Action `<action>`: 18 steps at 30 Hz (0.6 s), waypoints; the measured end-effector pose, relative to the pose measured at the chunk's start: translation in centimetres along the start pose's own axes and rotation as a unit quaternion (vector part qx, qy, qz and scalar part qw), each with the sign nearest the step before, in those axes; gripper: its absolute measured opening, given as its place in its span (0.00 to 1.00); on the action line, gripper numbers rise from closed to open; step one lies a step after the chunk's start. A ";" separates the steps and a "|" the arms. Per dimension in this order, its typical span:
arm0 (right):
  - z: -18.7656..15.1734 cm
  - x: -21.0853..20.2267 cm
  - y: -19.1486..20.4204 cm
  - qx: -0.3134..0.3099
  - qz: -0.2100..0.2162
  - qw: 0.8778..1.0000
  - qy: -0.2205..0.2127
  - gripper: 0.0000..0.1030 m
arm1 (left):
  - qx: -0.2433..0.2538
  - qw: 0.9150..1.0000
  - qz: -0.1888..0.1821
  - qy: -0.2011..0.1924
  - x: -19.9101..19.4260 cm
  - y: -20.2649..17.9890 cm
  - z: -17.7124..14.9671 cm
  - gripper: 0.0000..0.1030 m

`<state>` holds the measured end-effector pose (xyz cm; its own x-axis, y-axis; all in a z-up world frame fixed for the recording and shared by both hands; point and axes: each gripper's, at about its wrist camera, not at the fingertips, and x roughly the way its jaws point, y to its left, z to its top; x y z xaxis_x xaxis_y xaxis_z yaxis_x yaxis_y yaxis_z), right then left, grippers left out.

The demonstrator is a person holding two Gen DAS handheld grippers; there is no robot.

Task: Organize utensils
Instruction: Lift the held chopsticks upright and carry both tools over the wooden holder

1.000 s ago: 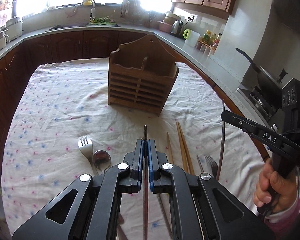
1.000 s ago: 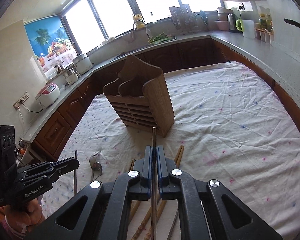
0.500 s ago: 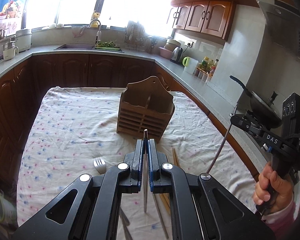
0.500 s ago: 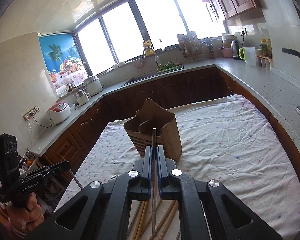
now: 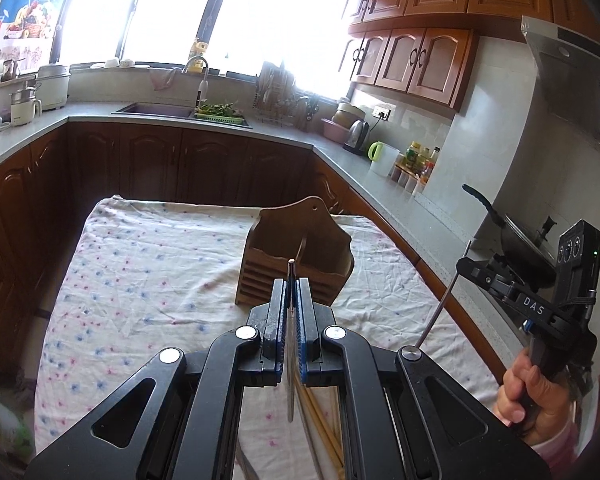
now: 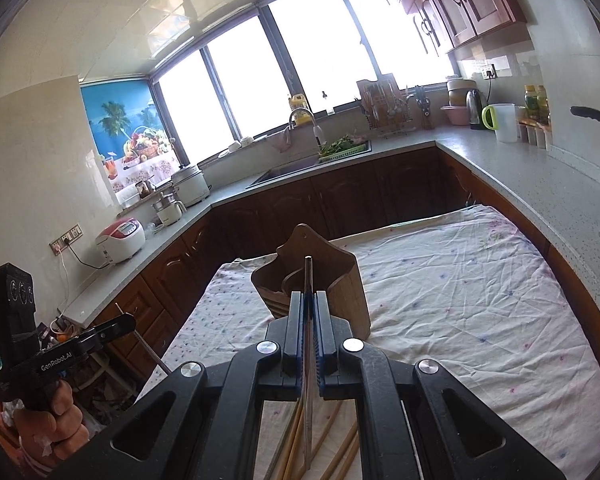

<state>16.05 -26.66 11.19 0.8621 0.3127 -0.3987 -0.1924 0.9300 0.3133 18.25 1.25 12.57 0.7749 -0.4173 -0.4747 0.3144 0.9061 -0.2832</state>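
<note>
Pinching a thin metal utensil handle [image 5: 290, 340] edge-on, the left gripper [image 5: 290, 280] has its fingers [image 5: 277, 312] closed right down on it, the blue pads pressed to either side and the tip of the handle poking out just past them. The right gripper [image 6: 308, 296] does the same with a second slim metal utensil [image 6: 308, 360]: its fingers [image 6: 326, 320] are shut tight on the shaft, which runs up between the pads and ends a little beyond them. What kind of utensil each one is cannot be told, since the working ends are hidden beneath the gripper bodies.

Below both grippers, wooden chopsticks [image 6: 332, 432] lie loose on the surface [image 5: 148, 280], which is covered by a wrinkled white cloth with small pink and blue flowers. In the left wrist view the right hand [image 5: 540, 392] grips its handle at the right edge, well above the cloth.

Further along the cloth, straight ahead of both grippers, stands the wooden utensil holder [image 5: 296, 260], upright, slatted on its front, with a raised arched back and a divider between compartments.

Beyond it dark wooden cabinets, a grey counter, a sink [image 6: 300, 168] and bright windows close off the kitchen.
</note>
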 end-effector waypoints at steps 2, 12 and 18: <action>0.7 0.5 0.0 -0.001 0.003 1.000 -0.006 0.04 | -0.001 1.000 0.000 -0.012 0.0 0.0 1.2 0.04; 6.8 2.7 0.5 0.002 0.008 0.997 -0.078 0.04 | 0.007 0.996 0.008 -0.089 1.0 0.2 8.4 0.03; 10.2 4.9 0.3 0.000 -0.003 0.992 -0.123 0.04 | -0.006 0.991 0.013 -0.134 3.7 1.2 11.9 0.04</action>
<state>24.98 -26.86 18.17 0.9520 0.2496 -0.1774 -0.1864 0.9319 0.3111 28.02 1.60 20.40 0.9011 -0.3580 -0.2445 0.2864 0.9150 -0.2843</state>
